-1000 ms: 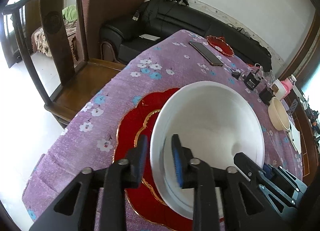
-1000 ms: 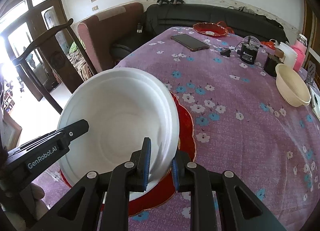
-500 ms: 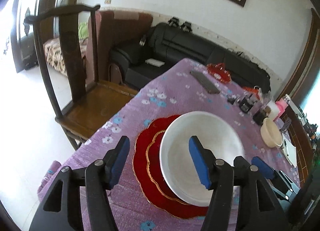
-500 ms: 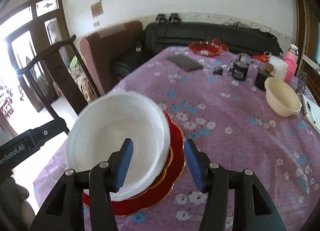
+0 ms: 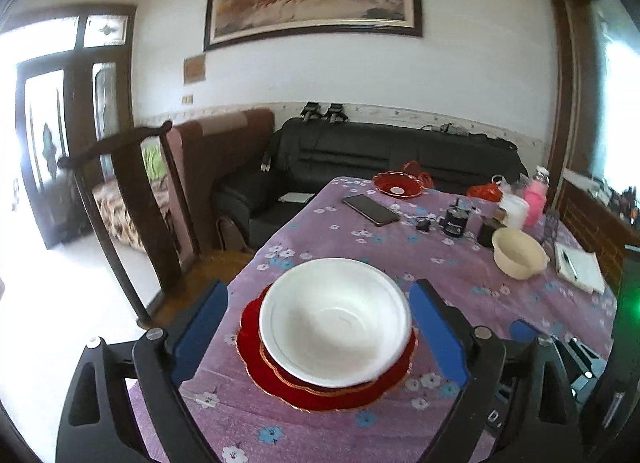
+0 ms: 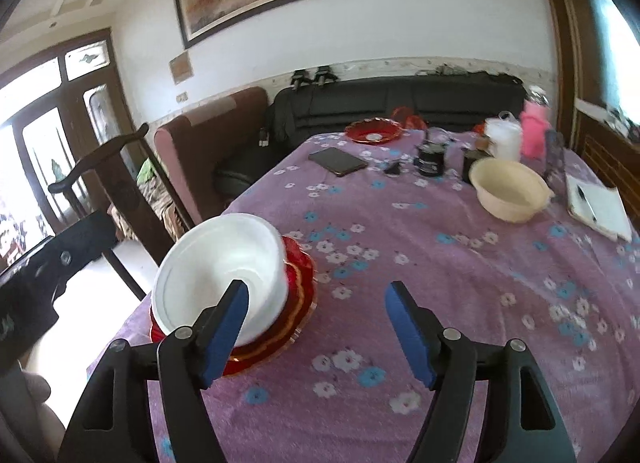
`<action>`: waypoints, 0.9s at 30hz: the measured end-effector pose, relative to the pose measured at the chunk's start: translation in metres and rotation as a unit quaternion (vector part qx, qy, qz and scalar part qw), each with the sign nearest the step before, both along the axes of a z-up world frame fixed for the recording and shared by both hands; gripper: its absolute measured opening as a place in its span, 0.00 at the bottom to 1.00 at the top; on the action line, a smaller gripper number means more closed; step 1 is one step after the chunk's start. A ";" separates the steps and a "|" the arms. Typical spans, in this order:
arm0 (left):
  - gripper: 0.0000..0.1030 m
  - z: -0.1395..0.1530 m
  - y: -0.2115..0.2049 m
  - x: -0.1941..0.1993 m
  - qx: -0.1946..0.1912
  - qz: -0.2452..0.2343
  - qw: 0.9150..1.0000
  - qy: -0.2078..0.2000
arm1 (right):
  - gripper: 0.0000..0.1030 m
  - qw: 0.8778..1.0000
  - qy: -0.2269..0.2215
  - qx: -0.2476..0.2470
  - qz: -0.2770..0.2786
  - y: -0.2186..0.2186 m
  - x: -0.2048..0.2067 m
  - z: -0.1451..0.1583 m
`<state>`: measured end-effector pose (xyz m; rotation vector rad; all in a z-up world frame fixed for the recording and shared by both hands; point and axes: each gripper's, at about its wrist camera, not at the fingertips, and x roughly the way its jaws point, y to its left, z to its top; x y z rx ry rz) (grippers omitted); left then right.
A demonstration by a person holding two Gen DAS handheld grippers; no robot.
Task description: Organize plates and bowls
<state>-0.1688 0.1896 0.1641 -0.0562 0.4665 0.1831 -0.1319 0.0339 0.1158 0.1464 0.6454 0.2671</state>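
Now both hand-held grippers, left (image 5: 318, 327) and right (image 6: 316, 333), are opening, off the white bowl (image 5: 334, 321) they had clamped

Glossy white bowl (image 5: 335, 319) – shiny red plate (image 5: 320, 393) – matt cloth tablecloth (image 5: 460, 275)

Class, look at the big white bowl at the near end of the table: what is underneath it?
The white bowl sits on stacked red plates with gold, scalloped rims, on the purple flowered tablecloth. The plates' centres are covered by the bowl, and their exact number is unclear.
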 end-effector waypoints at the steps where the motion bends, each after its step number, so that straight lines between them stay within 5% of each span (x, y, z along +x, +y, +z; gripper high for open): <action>1: 0.90 0.000 -0.007 -0.003 0.007 -0.003 1.000 -0.002 | 0.74 1.000 0.003 0.007 -0.007 -0.009 -0.003 -0.001; 12: 0.90 0.006 -0.061 -0.022 0.041 -0.047 0.998 0.006 | 0.74 0.998 -0.003 0.047 -0.053 -0.070 -0.032 -0.002; 21: 0.93 0.020 -0.118 -0.035 0.116 -0.067 0.990 -0.042 | 0.77 0.996 -0.021 0.044 -0.078 -0.107 -0.051 0.001; 27: 0.94 0.012 -0.143 -0.026 0.107 -0.107 0.988 -0.013 | 0.77 0.994 -0.017 0.046 -0.095 -0.130 -0.056 -0.002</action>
